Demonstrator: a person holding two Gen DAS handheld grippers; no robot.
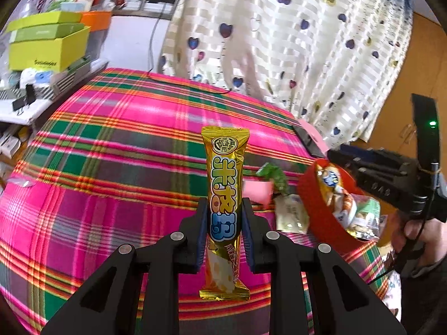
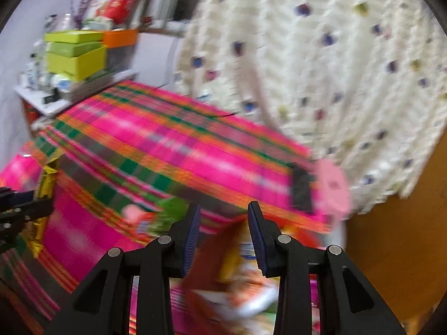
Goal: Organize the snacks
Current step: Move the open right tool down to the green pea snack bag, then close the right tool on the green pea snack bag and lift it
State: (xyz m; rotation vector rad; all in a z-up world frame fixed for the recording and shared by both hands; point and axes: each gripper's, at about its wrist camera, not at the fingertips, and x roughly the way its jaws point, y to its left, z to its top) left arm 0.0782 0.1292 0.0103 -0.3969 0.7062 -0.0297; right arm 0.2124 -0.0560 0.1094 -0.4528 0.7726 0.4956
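Note:
My left gripper [image 1: 225, 203] is shut on a long golden snack bar [image 1: 226, 184] and holds it upright above the plaid tablecloth [image 1: 111, 145]. To its right, my right gripper [image 1: 333, 157] grips the rim of a tilted red bowl [image 1: 313, 203] filled with several wrapped snacks. Green [image 1: 273, 176], pink [image 1: 257, 189] and white [image 1: 290, 212] packets lie loose on the cloth beside the bowl. The right wrist view is blurred: the red bowl [image 2: 223, 254] sits between the right gripper's [image 2: 225, 217] pads, and the golden snack bar [image 2: 47, 178] shows at the left edge.
Stacked yellow-green boxes [image 1: 47, 44] and clutter fill a shelf at the far left. A heart-patterned curtain [image 1: 279, 42] hangs behind the table. A dark phone in a pink case [image 1: 310, 139] lies at the table's far right edge. A wooden cabinet [image 1: 419, 83] stands at the right.

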